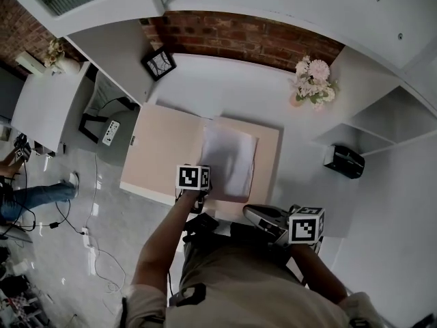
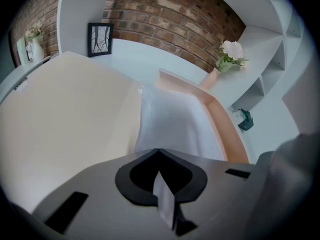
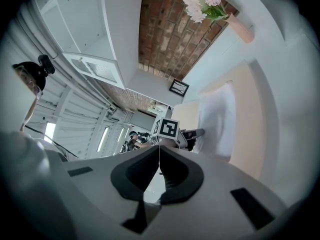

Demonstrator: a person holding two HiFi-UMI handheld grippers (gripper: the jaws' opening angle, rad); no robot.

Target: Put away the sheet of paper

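Note:
A white sheet of paper (image 1: 229,159) lies on the right half of an open beige folder (image 1: 164,149) on the white desk. My left gripper (image 1: 207,194) is at the sheet's near left corner, jaws closed on its edge. In the left gripper view the paper (image 2: 175,121) runs from the closed jaw tips (image 2: 159,150) away over the folder (image 2: 70,114). My right gripper (image 1: 250,214) is shut and empty, held off the desk by the folder's near right corner. The right gripper view shows the left gripper (image 3: 195,133) beside the paper (image 3: 220,116).
A vase of pink flowers (image 1: 313,80) and a framed picture (image 1: 158,63) stand at the back by the brick wall. A black object (image 1: 343,160) sits on the white shelf to the right. Left of the desk are a power strip (image 1: 110,132), cables and a person's legs (image 1: 34,197).

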